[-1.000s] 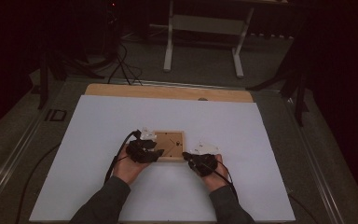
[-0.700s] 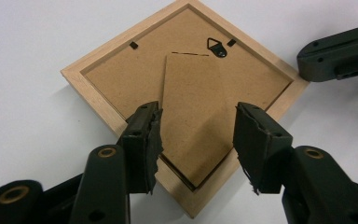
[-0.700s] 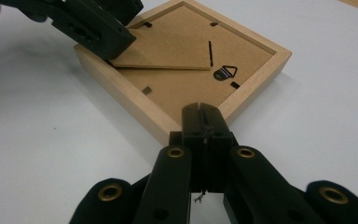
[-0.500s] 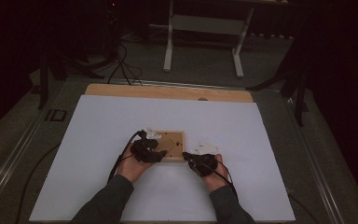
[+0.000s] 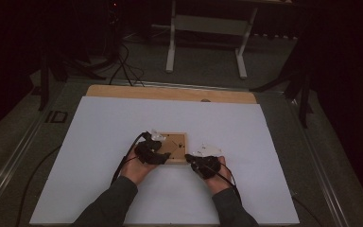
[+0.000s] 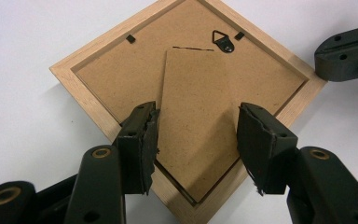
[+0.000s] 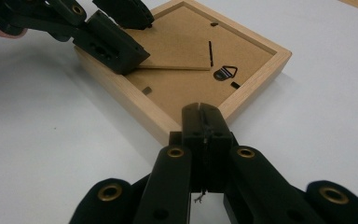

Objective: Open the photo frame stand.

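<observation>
Wooden and pale, the picture frame (image 6: 186, 102) lies face down on the white table cover (image 5: 99, 142), near my side of the table, between my two hands. I see its brown back board, and on it the stand flap (image 6: 193, 126), a small metal hanger (image 6: 223, 40) and little black clips (image 6: 130, 38) at the rim.

I think I am at the step of getting at the back of the frame, maybe lifting the stand flap or getting the back board loose. In the right gripper view the flap (image 7: 177, 58) looks raised a little off the board at one edge.

My left gripper (image 6: 198, 140) hangs over the flap. Its jaws have just been opening and now stand apart, one on each side of the flap. The pads (image 6: 144, 140) do not squeeze it, so it holds nothing.

My right gripper (image 7: 200, 116) has its jaws pressed together with nothing between them. Its tip sits at the near corner of the frame and seems to touch the wood, as if to keep the frame from sliding.

Next, I think the left jaws must come down and pinch the flap edge softly. The right tip must stay firm on the corner, or the frame may spin.
</observation>
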The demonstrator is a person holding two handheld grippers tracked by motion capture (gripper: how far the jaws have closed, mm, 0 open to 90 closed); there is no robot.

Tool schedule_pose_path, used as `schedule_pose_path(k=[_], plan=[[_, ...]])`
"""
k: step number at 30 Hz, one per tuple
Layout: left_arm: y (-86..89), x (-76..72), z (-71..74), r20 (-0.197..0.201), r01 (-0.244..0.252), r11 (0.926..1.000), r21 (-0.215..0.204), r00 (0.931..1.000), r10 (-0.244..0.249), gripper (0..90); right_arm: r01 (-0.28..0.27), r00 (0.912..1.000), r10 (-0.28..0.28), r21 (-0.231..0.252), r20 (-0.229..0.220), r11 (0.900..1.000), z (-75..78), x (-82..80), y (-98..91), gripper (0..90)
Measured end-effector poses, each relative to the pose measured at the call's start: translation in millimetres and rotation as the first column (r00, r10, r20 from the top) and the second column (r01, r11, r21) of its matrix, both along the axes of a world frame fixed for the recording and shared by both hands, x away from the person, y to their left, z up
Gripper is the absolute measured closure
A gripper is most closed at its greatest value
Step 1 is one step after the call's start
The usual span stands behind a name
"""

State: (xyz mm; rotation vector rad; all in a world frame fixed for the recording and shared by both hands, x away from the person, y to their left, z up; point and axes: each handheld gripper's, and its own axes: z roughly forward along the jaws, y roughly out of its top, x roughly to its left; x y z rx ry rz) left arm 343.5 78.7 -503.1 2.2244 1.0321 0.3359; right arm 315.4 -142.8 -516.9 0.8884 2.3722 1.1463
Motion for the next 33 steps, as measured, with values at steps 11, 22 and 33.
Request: schedule_pose_path(k=[11,22,33], plan=[[-2.9,-1.5,1.5,-0.006,-0.012,0.9996,0.025,0.9999,0.012,50.3,-0.001,1.0000,0.001,0.000,0.001,1.0000,-0.1,-0.1,0.0,89.7],[-4.1,-1.9,3.3,-0.022,-0.027,0.9991,0.034,0.9994,0.027,50.5,-0.001,1.0000,0.001,0.000,0.001,1.0000,-0.1,-0.2,0.1,89.7],[-6.1,-0.7,9.7,-0.016,-0.023,0.9987,0.046,0.9996,0.023,50.9,-0.003,1.0000,0.003,0.001,0.002,1.0000,-0.2,-0.4,0.4,89.8]])
